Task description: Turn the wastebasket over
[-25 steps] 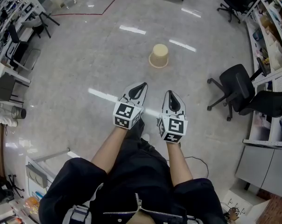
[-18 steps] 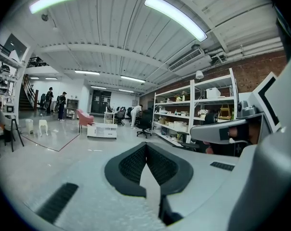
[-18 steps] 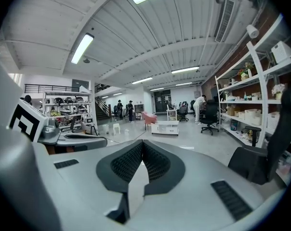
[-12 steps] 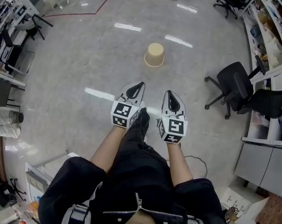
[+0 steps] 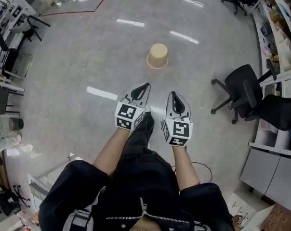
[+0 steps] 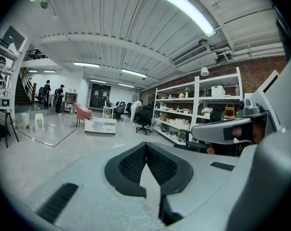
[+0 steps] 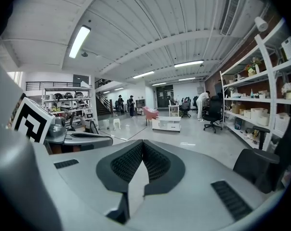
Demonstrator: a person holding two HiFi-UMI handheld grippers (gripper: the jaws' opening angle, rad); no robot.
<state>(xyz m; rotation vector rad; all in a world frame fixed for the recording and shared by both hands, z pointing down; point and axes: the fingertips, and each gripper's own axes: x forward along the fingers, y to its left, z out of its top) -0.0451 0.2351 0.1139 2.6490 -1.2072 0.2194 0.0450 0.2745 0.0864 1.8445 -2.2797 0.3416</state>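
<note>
A beige wastebasket (image 5: 157, 56) stands mouth-down on the grey floor ahead of me in the head view. My left gripper (image 5: 145, 86) and right gripper (image 5: 175, 96) are held side by side well short of it, both pointing toward it. Both are shut with nothing between their jaws. In the left gripper view the left gripper (image 6: 146, 145) shows its jaws meeting, and the right gripper (image 7: 142, 143) looks the same in its own view. The wastebasket is hidden in both gripper views.
Two black office chairs (image 5: 244, 89) stand to the right beside shelving (image 5: 280, 37). Desks and chairs (image 5: 10, 61) line the left wall. A low white cabinet (image 7: 166, 123) and a pink armchair (image 7: 149, 114) sit far off. A red floor line (image 5: 95, 7) crosses the far left.
Both grippers have advanced across the floor toward the wastebasket, which now sits a little nearer them in the head view. Their jaws stay shut.
</note>
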